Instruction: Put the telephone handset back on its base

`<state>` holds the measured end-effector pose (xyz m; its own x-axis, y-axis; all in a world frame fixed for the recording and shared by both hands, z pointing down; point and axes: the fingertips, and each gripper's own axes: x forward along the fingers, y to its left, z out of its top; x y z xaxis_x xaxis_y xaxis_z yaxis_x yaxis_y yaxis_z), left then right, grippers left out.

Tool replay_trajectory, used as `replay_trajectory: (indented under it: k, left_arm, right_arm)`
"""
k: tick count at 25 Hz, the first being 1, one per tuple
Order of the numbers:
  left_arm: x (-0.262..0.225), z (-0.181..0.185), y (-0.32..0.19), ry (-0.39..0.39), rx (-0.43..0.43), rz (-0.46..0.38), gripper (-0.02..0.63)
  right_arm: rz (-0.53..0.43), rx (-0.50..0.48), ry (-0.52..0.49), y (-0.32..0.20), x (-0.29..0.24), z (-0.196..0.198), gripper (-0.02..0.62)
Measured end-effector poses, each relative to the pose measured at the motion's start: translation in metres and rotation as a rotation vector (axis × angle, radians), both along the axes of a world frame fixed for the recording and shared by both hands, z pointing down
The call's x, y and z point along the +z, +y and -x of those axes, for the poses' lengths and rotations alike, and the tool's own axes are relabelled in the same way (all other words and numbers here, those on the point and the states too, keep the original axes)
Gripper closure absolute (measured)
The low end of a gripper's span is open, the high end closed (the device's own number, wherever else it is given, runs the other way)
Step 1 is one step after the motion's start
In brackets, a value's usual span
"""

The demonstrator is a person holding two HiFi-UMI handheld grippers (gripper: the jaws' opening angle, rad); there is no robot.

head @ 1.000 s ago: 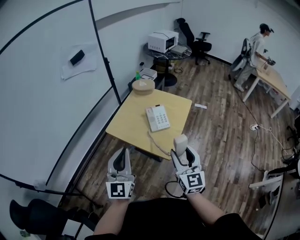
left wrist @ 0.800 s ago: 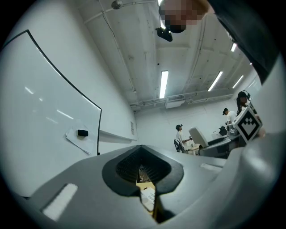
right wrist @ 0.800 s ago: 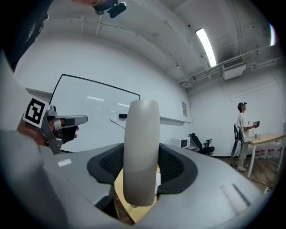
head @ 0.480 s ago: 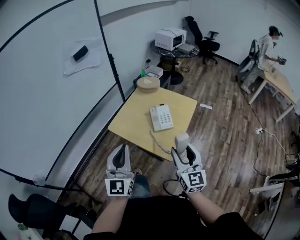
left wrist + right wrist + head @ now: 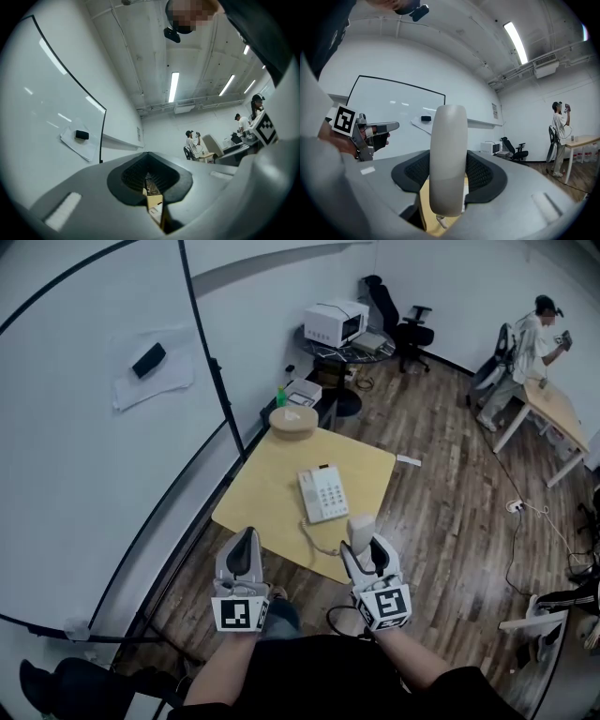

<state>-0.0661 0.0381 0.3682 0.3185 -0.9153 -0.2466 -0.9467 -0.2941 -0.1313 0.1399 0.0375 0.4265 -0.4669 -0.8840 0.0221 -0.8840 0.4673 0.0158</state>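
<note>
Head view: right gripper (image 5: 364, 554) has its jaws clamped on the white handset (image 5: 360, 527), which stands upright in the air by the near edge of the yellow counter (image 5: 272, 479). Base (image 5: 323, 493) lies flat mid-counter, keypad up, cradle empty, apart from the handset. Coiled cord (image 5: 317, 537) runs from the base toward the handset. Left gripper (image 5: 247, 542) is level with the right one, just off the counter's near edge, jaws together, nothing in them. Round box (image 5: 289, 421) sits at the far corner. Microwave (image 5: 329, 322) and office chair (image 5: 407, 321) are behind; a person (image 5: 537, 337) stands at a far desk (image 5: 553, 407).

Left gripper view: jaws of the left gripper (image 5: 150, 183) are closed with only a thin slit between them, holding nothing. Eraser (image 5: 82, 135) is stuck on the whiteboard (image 5: 42, 93).

Right gripper view: jaws of the right gripper (image 5: 448, 176) are pressed on both sides of the handset (image 5: 448, 154), which stands upright and rises well above them. The left gripper (image 5: 363, 131) shows at left.
</note>
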Motion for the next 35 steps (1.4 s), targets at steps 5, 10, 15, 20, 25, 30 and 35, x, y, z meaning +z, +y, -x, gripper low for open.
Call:
replay_trajectory:
  k: [5,10,15,20,25,30,35]
  left_arm:
    - [0.004,0.012,-0.054,0.010,0.028,0.012,0.606]
    - [0.007,0.029,-0.111,0.026,0.052,0.026,0.606]
    - [0.009,0.036,-0.163,0.044,0.101,0.052,0.606]
    - [0.011,0.044,-0.208,0.060,0.151,0.053,0.606]
    - [0.018,0.053,-0.244,0.071,0.190,0.046,0.606]
    - [0.027,0.058,-0.267,0.083,0.221,0.056,0.606]
    - [0.036,0.059,-0.276,0.074,0.229,0.083,0.606]
  right_arm:
    - [0.025,0.015,0.004,-0.043,0.007,0.017,0.365]
    - [0.059,0.032,0.020,-0.078,0.014,0.031,0.365]
    - [0.096,0.059,0.053,-0.107,0.021,0.040,0.365]
    - [0.122,0.095,0.077,-0.131,0.028,0.049,0.365]
    - [0.145,0.151,0.109,-0.156,0.037,0.057,0.365]
    - [0.136,0.178,0.121,-0.176,0.038,0.068,0.365]
    - [0.164,0.161,0.131,-0.186,0.049,0.075,0.365]
